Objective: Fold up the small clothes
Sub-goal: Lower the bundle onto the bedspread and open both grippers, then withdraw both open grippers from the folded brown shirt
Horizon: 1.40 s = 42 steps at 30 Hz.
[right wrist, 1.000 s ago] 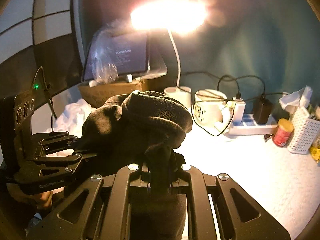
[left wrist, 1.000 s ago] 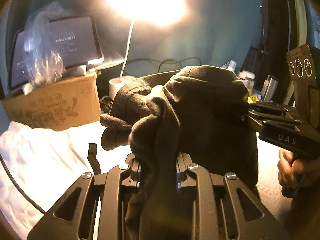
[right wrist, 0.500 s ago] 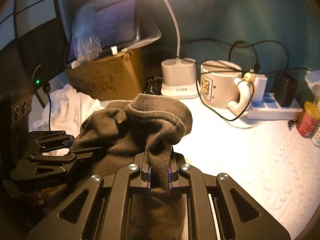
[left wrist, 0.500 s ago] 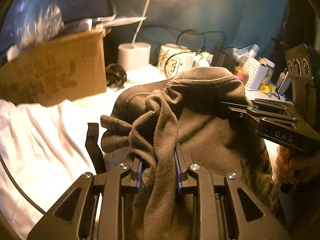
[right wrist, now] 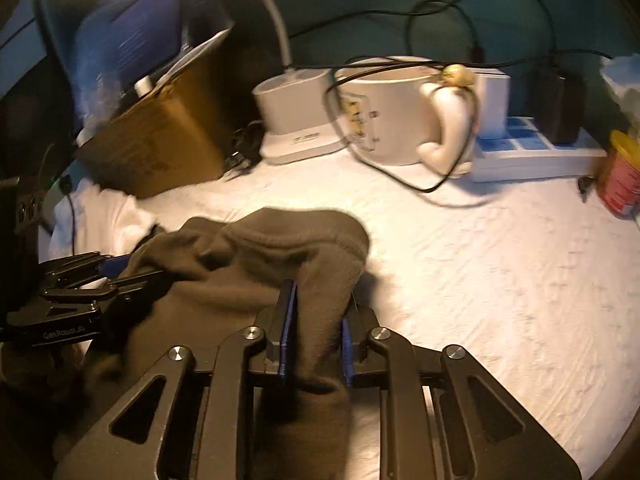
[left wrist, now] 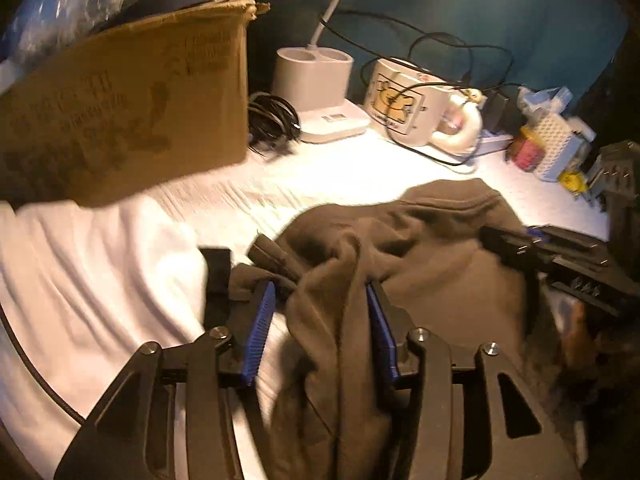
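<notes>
A dark brown small garment [left wrist: 432, 248] lies bunched low over the white-covered table [left wrist: 304, 184]. My left gripper [left wrist: 320, 292] has its jaws spread apart, blue pads showing, with a fold of the garment draped loosely between them. My right gripper [right wrist: 318, 292] also has its jaws parted around a hanging fold of the same garment [right wrist: 260, 264]. The right gripper shows at the right edge of the left wrist view [left wrist: 552, 252]; the left gripper shows at the left edge of the right wrist view [right wrist: 80, 280].
A cardboard box [left wrist: 120, 112] stands at the back left, over white cloth [left wrist: 92, 280]. A lamp base [left wrist: 316, 92], a large mug [left wrist: 408, 104] with cables, a power strip [right wrist: 532, 152] and a red can [right wrist: 620, 184] line the back.
Both grippers have come down from the raised position to the table with the garment. Their jaws, clamped on the fabric before, have opened.
</notes>
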### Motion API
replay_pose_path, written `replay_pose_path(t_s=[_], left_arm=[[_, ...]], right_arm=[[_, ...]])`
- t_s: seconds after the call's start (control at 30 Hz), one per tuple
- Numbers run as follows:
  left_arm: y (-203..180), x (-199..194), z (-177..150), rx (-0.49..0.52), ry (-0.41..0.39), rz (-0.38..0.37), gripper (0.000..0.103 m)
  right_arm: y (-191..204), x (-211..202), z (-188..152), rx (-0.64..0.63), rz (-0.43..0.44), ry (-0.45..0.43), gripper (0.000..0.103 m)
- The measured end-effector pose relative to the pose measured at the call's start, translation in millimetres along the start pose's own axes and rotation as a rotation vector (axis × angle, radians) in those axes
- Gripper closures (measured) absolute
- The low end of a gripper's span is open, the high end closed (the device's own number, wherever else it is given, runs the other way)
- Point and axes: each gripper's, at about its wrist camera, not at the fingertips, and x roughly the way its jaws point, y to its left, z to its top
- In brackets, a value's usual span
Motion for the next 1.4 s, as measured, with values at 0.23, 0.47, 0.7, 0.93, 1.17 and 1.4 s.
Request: replay_pose_path(t_s=[0.23, 0.47, 0.7, 0.93, 1.17, 1.4], left_arm=[[5, 3, 13, 0.070, -0.007, 0.093, 0.055], [11, 9, 28, 0.109, -0.022, 0.144, 0.055], [27, -10, 33, 0.041, -0.055, 0.214, 0.064], [16, -39, 23, 0.017, -0.067, 0.149, 0.064], [-1, -60, 4, -0.016, -0.066, 0.074, 0.064], [-14, -65, -23, -0.056, -0.027, 0.045, 0.063]], right_arm=[[-12, -1, -1, 0.020, -0.023, -0.007, 0.083], [-14, -6, -2, 0.028, -0.059, -0.012, 0.076], [-24, -9, -6, 0.063, -0.103, 0.014, 0.071], [-22, -21, -8, 0.058, -0.131, -0.001, 0.071], [-24, -39, -16, 0.059, -0.148, -0.020, 0.071], [-16, -54, -30, 0.041, -0.145, -0.024, 0.071]])
